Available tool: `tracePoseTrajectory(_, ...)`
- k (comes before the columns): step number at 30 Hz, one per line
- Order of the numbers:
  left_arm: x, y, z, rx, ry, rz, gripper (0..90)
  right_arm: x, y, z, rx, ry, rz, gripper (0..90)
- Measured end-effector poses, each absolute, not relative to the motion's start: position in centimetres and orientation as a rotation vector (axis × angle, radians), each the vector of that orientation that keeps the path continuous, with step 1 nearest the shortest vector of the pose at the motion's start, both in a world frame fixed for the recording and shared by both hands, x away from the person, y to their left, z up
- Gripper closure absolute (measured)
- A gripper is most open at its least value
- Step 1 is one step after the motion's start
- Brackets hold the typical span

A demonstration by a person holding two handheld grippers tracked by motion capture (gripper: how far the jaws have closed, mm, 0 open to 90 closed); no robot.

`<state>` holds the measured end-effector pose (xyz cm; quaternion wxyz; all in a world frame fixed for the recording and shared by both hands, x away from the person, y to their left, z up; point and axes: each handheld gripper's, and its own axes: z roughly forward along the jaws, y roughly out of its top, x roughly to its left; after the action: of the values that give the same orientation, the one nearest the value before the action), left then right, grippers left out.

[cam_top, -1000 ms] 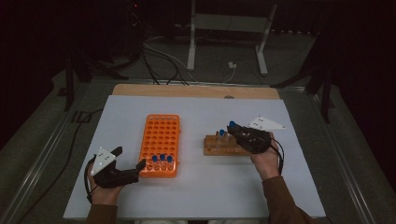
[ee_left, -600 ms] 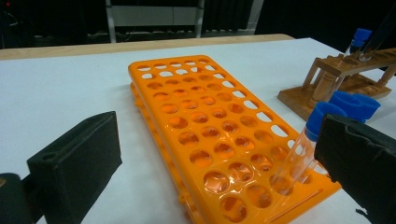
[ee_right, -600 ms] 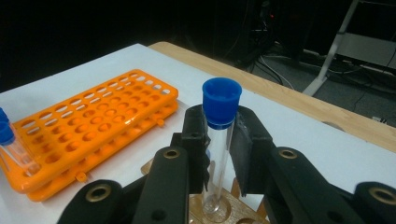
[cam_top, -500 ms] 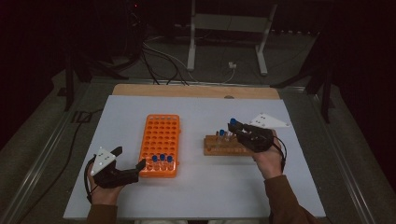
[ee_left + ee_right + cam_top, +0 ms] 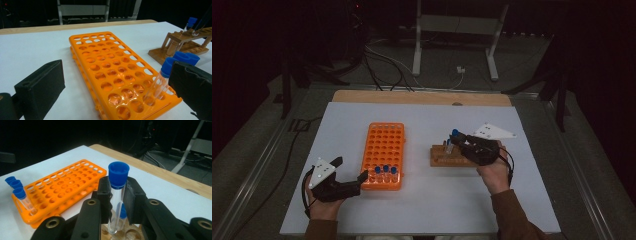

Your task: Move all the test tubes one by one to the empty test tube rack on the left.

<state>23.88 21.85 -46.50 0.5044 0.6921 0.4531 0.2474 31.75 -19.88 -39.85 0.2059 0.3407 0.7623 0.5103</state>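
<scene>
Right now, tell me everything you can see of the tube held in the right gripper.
The tube is a clear, slim cylinder that looks like plastic or glass, topped by a blue cap. It looks empty. It stands roughly upright, clamped just below the cap between the black jaws of the right gripper, with the cap sticking out above them. Its rounded bottom hangs just over the wooden rack, where another blue-capped tube stands behind it.

Black left gripper (image 5: 346, 182) and right gripper (image 5: 458, 142), grey three-cornered plates, brown sleeves
</scene>
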Motion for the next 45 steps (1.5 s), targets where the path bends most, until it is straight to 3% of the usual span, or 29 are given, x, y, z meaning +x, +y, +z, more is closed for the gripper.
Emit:
tracePoseTrajectory(22, 24.0, 19.7, -44.0, 1.686, 0.974, 0.607, 1.6, 32.3, -15.7, -39.4, 0.885, 2.191, 1.447, 76.3)
tracePoseTrajectory(45, 26.2, 15.8, -41.9, 1.754, 0.897, 0.509, 3.2, 32.4, -11.2, -38.7, 0.813, 2.256, 1.498, 76.3)
